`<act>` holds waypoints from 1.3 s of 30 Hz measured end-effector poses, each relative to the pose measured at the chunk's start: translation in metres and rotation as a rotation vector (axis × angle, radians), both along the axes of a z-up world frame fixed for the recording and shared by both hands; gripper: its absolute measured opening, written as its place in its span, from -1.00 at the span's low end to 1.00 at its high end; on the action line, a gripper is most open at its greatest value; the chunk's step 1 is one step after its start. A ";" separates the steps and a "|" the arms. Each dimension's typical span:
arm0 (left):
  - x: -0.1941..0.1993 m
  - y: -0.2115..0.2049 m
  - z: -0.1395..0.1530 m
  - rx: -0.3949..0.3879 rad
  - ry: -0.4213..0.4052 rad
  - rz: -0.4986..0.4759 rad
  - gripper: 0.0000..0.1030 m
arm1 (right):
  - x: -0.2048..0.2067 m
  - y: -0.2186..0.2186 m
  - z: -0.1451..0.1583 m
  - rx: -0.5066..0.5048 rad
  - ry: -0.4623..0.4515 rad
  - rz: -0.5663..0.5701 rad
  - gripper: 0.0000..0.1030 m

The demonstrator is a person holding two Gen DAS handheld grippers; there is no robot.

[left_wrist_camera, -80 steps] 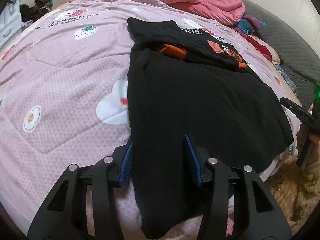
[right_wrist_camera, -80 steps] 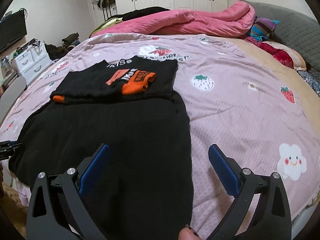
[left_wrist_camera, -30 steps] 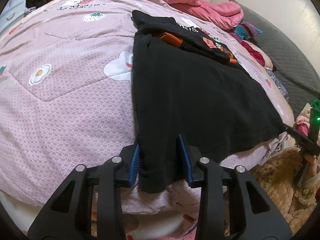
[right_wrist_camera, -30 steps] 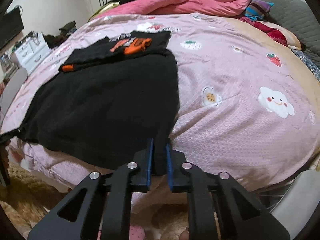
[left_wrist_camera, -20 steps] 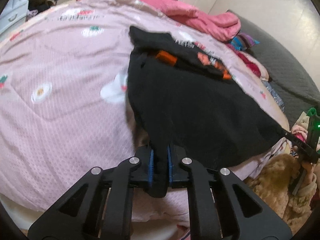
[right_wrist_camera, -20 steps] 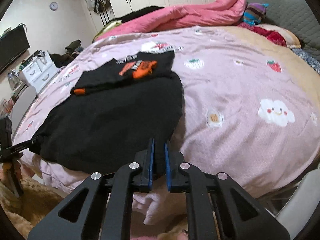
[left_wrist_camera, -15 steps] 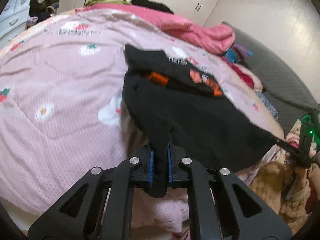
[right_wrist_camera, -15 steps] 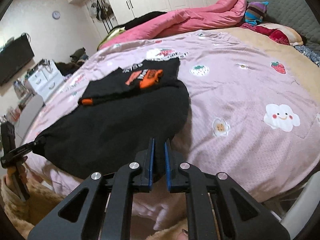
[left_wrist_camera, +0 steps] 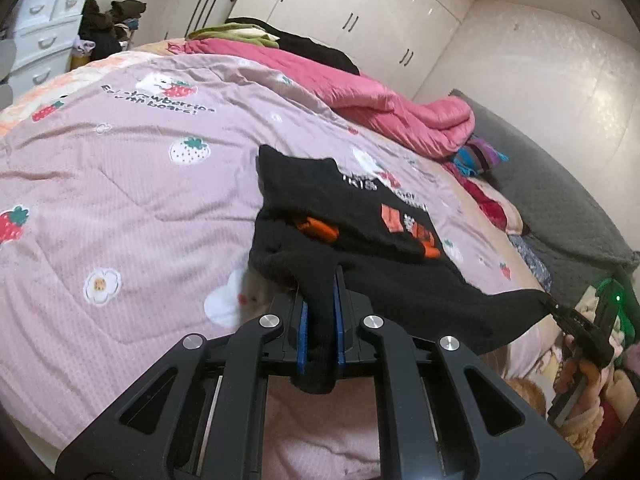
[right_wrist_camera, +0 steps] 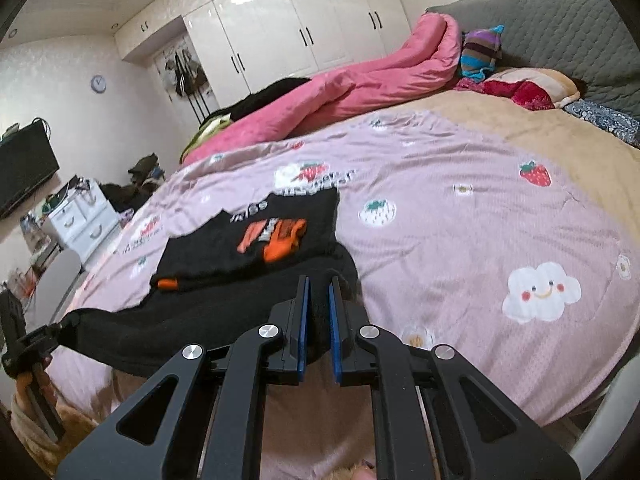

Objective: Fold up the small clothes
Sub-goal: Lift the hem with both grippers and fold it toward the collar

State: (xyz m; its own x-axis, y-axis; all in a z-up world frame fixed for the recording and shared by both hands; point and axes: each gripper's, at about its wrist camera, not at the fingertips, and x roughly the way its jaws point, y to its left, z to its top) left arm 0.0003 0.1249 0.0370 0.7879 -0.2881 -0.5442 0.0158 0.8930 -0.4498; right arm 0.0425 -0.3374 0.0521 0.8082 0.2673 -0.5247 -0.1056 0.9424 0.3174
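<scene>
A black garment (left_wrist_camera: 400, 284) with orange print (left_wrist_camera: 416, 232) lies on the pink bedspread (left_wrist_camera: 120, 208), its upper part folded over. My left gripper (left_wrist_camera: 320, 304) is shut on the near left corner of its hem, lifted off the bed. In the right wrist view my right gripper (right_wrist_camera: 318, 304) is shut on the other near corner of the black garment (right_wrist_camera: 224, 312). The hem hangs stretched between the two grippers. The right gripper (left_wrist_camera: 568, 316) shows at the right edge of the left wrist view, the left gripper (right_wrist_camera: 60, 332) at the left edge of the right wrist view.
A rolled pink duvet (right_wrist_camera: 360, 84) lies along the far side of the bed, with pillows (right_wrist_camera: 532, 88) and a grey headboard (right_wrist_camera: 560, 20) at right. White drawers (right_wrist_camera: 80, 220) and wardrobes (right_wrist_camera: 300, 28) stand beyond. A tan furry rug (left_wrist_camera: 520, 392) covers the floor near the bed edge.
Both grippers have risen with the hem corners held, lifting the garment's near edge off the bed. The left gripper's jaws closed onto the cloth a second ago.
</scene>
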 end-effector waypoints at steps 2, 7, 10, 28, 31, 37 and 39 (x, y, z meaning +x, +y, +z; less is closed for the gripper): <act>0.005 0.003 0.002 -0.015 -0.004 0.010 -0.93 | 0.004 0.001 0.004 0.004 -0.015 -0.004 -0.84; 0.014 0.008 0.010 -0.030 -0.024 0.030 -0.94 | 0.017 0.002 0.016 0.021 -0.047 -0.023 -0.84; 0.021 0.009 0.016 -0.029 -0.038 0.043 -0.94 | 0.024 0.002 0.023 0.030 -0.064 -0.034 -0.84; 0.066 0.009 0.042 -0.002 -0.066 0.073 -0.94 | 0.080 0.008 0.040 0.049 -0.097 -0.098 -0.84; 0.076 0.010 0.045 0.007 -0.058 0.081 -0.94 | 0.091 0.012 0.043 0.040 -0.103 -0.107 -0.84; 0.096 0.010 0.055 0.022 -0.062 0.099 -0.94 | 0.112 0.014 0.046 0.074 -0.115 -0.147 -0.84; 0.105 0.012 0.055 0.024 -0.059 0.106 -0.94 | 0.120 0.014 0.045 0.083 -0.118 -0.160 -0.84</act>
